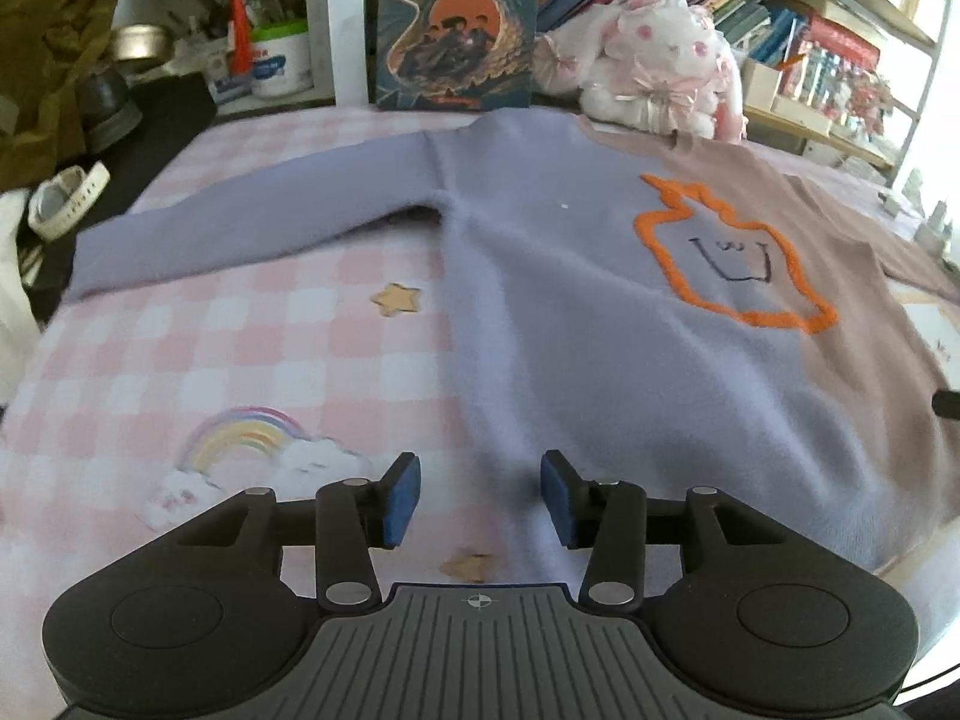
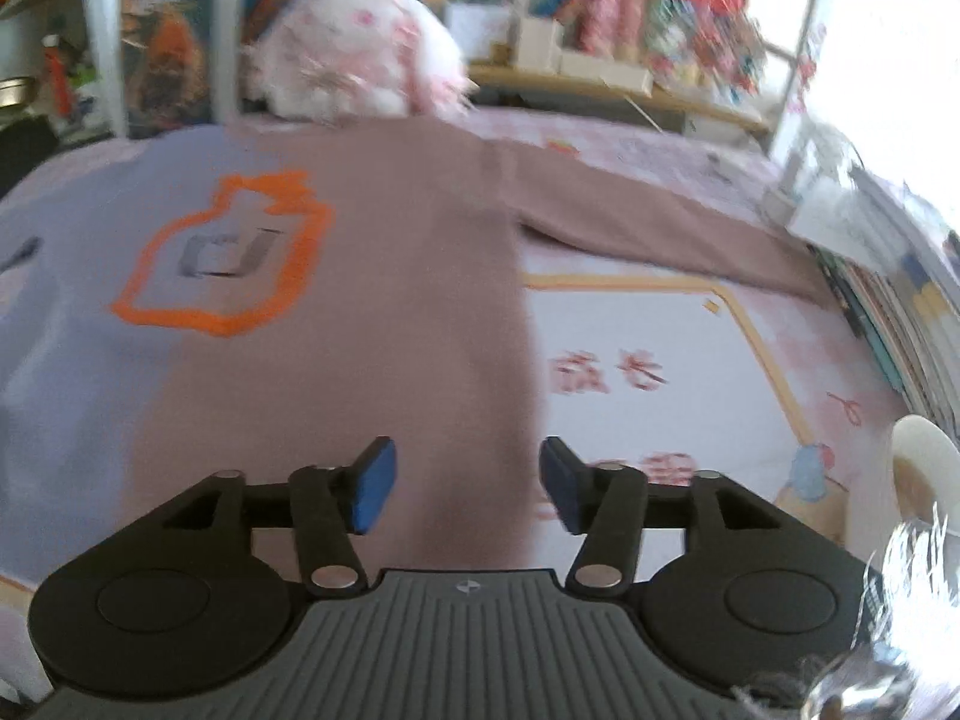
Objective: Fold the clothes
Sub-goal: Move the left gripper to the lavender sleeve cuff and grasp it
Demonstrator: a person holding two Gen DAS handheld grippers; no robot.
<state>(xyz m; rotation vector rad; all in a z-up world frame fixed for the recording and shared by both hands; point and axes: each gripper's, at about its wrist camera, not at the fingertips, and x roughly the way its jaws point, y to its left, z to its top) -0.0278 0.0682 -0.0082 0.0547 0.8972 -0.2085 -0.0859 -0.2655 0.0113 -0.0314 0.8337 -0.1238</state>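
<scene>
A fuzzy sweater, lilac on one half and dusty pink on the other, lies flat and face up on a pink checked cloth. An orange outline with a small face marks its chest. The lilac sleeve stretches out to the left, the pink sleeve to the right. My left gripper hovers open over the sweater's lower left hem, nothing between its blue pads. My right gripper hangs open above the pink half's lower right edge, also with nothing in it.
A large book and a white-and-pink plush toy stand behind the sweater's collar, with bookshelves beyond. A white cup sits at the right edge, stacked books behind it. A brown bag and tubs sit at the far left.
</scene>
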